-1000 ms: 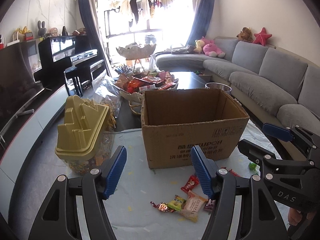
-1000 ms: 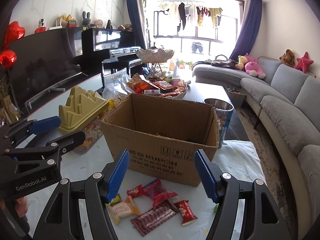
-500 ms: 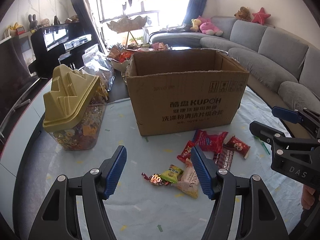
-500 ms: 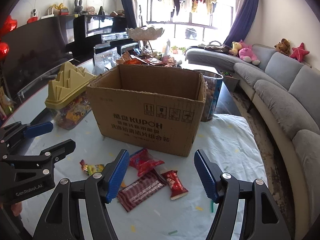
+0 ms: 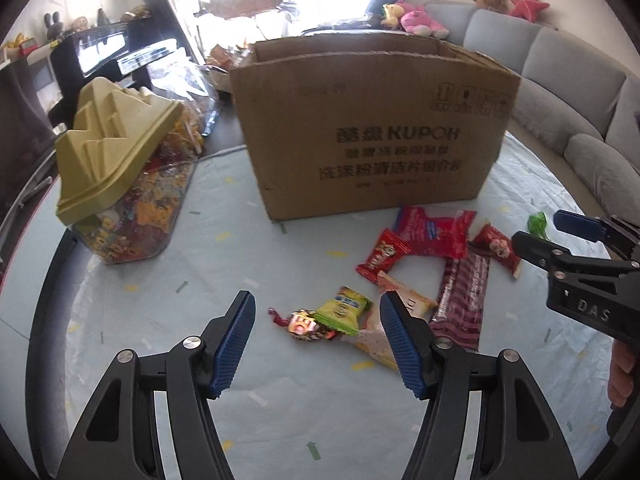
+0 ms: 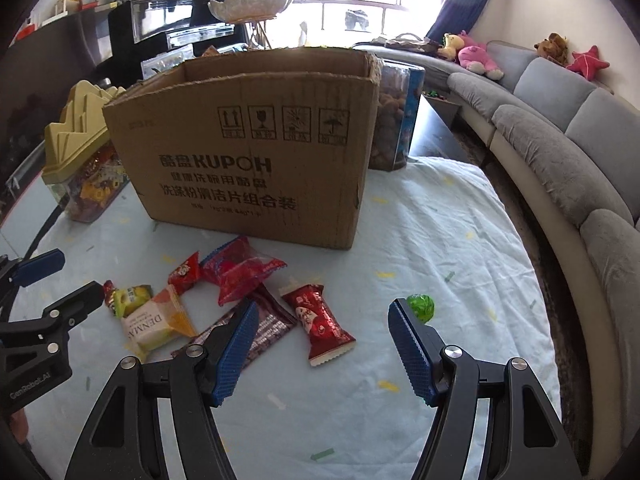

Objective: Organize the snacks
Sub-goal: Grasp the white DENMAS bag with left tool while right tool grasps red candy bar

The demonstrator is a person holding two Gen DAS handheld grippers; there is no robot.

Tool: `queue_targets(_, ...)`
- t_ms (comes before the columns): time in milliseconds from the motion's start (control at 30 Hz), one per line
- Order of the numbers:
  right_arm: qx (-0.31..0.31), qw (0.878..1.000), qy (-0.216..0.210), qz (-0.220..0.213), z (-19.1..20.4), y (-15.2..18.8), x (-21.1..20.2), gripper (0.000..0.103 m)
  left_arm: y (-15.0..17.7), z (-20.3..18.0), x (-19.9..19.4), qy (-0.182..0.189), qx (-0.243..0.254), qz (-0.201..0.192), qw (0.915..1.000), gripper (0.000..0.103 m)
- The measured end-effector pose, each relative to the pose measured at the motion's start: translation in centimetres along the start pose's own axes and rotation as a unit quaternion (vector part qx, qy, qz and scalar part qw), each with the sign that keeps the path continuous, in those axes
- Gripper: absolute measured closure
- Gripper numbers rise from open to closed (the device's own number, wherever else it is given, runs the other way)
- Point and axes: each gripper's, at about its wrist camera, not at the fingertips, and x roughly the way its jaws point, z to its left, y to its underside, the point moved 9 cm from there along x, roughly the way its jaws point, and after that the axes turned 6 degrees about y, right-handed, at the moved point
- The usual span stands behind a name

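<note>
Here, in the left wrist view, the left gripper (image 5: 316, 340) stood with jaws apart and empty above a green-yellow candy packet (image 5: 340, 312), with more snack wrappers scattered on the pale tablecloth (image 5: 160, 300) before the cardboard box (image 5: 372, 128). In the right wrist view, the right gripper (image 6: 320, 344) was likewise parted and holding nothing over a red wrapper (image 6: 320, 324), a green sweet (image 6: 421, 307) seemingly just beyond its right finger
</note>
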Motion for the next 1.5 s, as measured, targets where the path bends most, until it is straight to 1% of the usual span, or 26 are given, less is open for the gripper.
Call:
queue_targets(33,0.001,1.000,0.000,0.006,-0.1,0.2,0.4,0.035,0.1,-0.3,0.2,0.005,0.006,0.001,1.0000,0.039)
queue_targets(133,0.004,1.000,-0.002,0.019,-0.7,1.0,1.2,0.035,0.4,-1.8,0.6,0.034,0.025,0.004,0.9991,0.042)
queue_targets(267,0.003,1.000,-0.004,0.024,-1.1,1.4,1.6,0.035,0.8,-3.6,1.4,0.077,0.043,0.011,0.9960,0.052)
queue_targets(300,0.001,1.000,-0.005,0.025,-1.1,1.5,1.7,0.035,0.8,-3.9,1.5,0.082,0.045,0.012,0.9956,0.052)
queue_targets(367,-0.004,1.000,-0.005,0.027,-1.2,1.6,1.9,0.035,0.6,-4.1,1.9,0.087,0.046,0.014,0.9951,0.053)
queue_targets(467,-0.014,0.999,-0.007,0.031,-1.0,1.6,2.3,0.035,0.5,-4.4,2.6,0.091,0.046,0.022,0.9945,0.060)
queue_targets(533,-0.017,0.999,-0.010,0.035,-0.9,1.6,2.9,0.035,0.6,-4.5,3.0,0.088,0.050,0.026,0.9946,0.062)
queue_targets(600,-0.017,0.999,-0.018,0.039,-0.8,1.7,3.3,0.035,0.6,-4.7,3.4,0.092,0.049,0.032,0.9940,0.066)
queue_targets(700,-0.017,0.999,-0.025,0.045,-0.7,1.8,3.8,0.036,0.8,-5.0,3.9,0.093,0.052,0.038,0.9935,0.066)
queue_targets(767,-0.018,0.998,-0.028,0.050,-0.6,1.8,4.3,0.043,0.8,-5.0,4.2,0.094,0.050,0.041,0.9935,0.067)
queue_targets(867,-0.020,0.998,-0.031,0.059,-0.4,1.9,4.8,0.049,0.8,-5.2,4.8,0.099,0.042,0.047,0.9930,0.068)
queue_targets(1000,-0.019,0.997,-0.035,0.063,-0.2,1.9,5.3,0.053,0.5,-5.4,5.2,0.101,0.034,0.049,0.9931,0.068)
queue_targets(1100,-0.019,0.997,-0.038,0.066,-0.2,1.8,5.6,0.055,0.5,-5.4,5.4,0.102,0.031,0.049,0.9931,0.069)
queue_targets(1233,-0.024,0.997,-0.042,0.068,0.1,1.5,5.7,0.062,0.3,-5.5,5.4,0.098,0.032,0.048,0.9935,0.070)
queue_targets(1267,-0.025,0.997,-0.041,0.068,0.2,1.4,5.7,0.068,0.3,-5.5,5.4,0.097,0.031,0.047,0.9937,0.070)
queue_targets(1300,-0.026,0.996,-0.042,0.068,0.3,1.4,5.7,0.078,0.4,-5.5,5.3,0.097,0.029,0.046,0.9938,0.070)
queue_targets(1500,-0.011,0.996,-0.050,0.071,0.3,1.3,5.2,0.079,0.1,-5.3,4.2,0.095,0.017,0.034,0.9947,0.071)
